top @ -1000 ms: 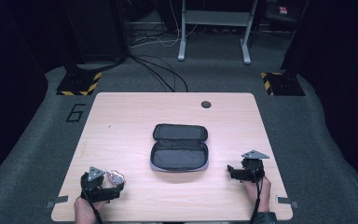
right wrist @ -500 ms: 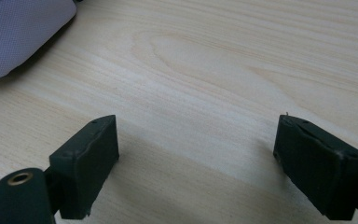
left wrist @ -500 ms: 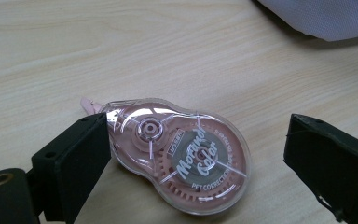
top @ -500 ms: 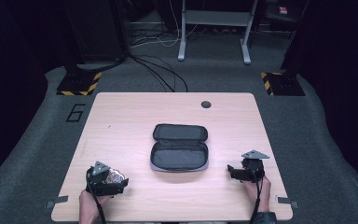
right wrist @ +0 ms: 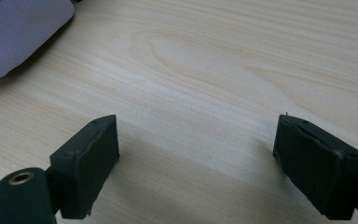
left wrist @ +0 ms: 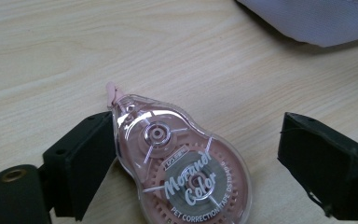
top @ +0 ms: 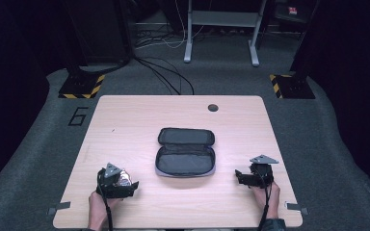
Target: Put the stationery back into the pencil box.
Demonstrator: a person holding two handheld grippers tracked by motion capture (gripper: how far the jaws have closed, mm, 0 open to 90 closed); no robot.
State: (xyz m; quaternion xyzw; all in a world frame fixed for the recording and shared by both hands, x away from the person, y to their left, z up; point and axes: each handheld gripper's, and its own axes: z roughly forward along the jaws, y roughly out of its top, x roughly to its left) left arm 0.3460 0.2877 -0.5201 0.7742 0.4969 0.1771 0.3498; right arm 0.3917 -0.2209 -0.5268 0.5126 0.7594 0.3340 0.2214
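The pink correction tape [left wrist: 182,172] lies flat on the tabletop [top: 125,125], near its front left corner. The left tool [left wrist: 186,158] sits around it; its jaws have just been closing, one side touching, the other apart. The right tool [right wrist: 196,163] is wide open, holding nothing

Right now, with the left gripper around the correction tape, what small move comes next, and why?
Probably finish closing the left gripper. Its jaws have just been closing; the correction tape lies between them, one jaw at its edge, the other apart. The open pouch waits nearby, and the right gripper stands open over bare table.
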